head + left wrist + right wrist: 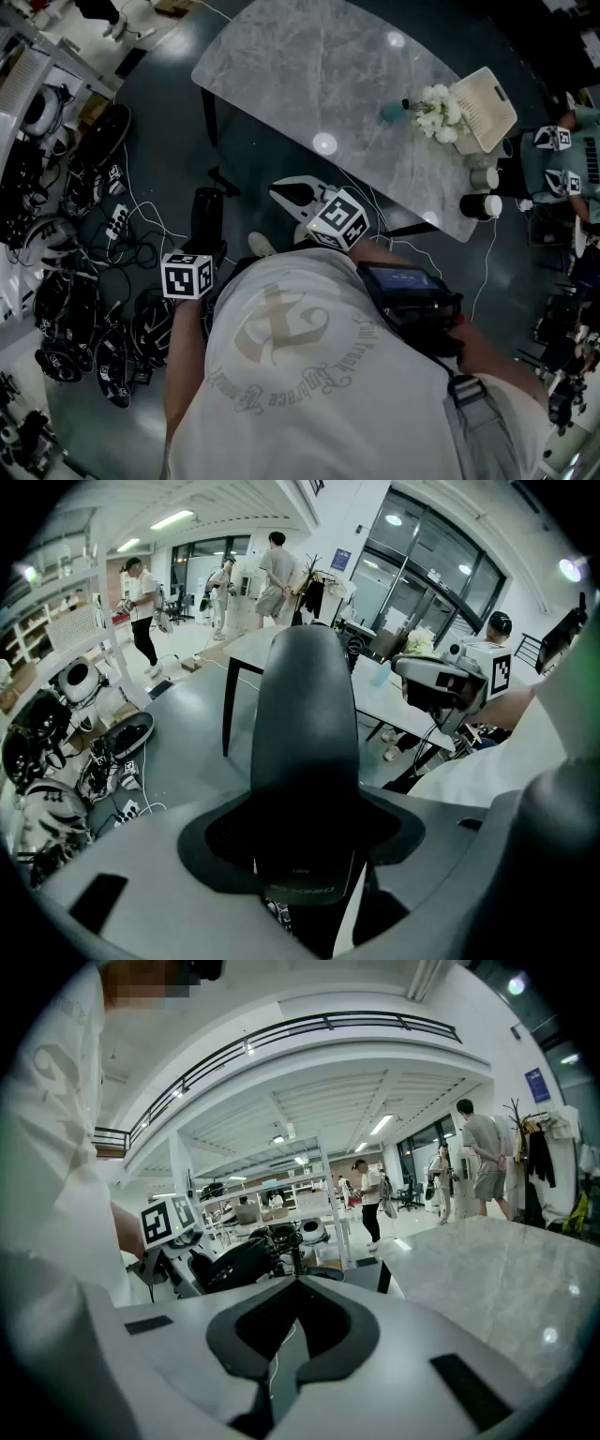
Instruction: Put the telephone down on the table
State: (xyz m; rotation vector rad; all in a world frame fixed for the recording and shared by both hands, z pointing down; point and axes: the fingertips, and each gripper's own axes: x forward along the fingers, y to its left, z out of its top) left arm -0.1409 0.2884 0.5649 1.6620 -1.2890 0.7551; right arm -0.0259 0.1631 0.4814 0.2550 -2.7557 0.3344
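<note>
I'm looking down on a dark floor [244, 141], with rows of black and white headgear [56, 309] and loose cables [141, 211] along its left side. The grey marble bench [309, 66] runs slantwise across the top of the head view. My operator's white shirt [309, 394] fills the bottom of that view, with both arms reaching out ahead of it. The left gripper [314, 855] points steeply down and pinches the black telephone [305, 724] by its lower part. The handset stands up out of the gripper and blocks the middle of the left gripper view. From above, the telephone hangs over the floor, off the bench's near left side and clear of its top. The right gripper [295, 1326] is held closer to level, nearer the bench edge, pressed together with nothing in it. Its own view looks past its tips to the left gripper and the telephone. At the bench's far right end lie a pale slatted tray [486, 108], a bunch of white flowers [436, 112] just beside it, and two cups [481, 192] near the edge.
</note>
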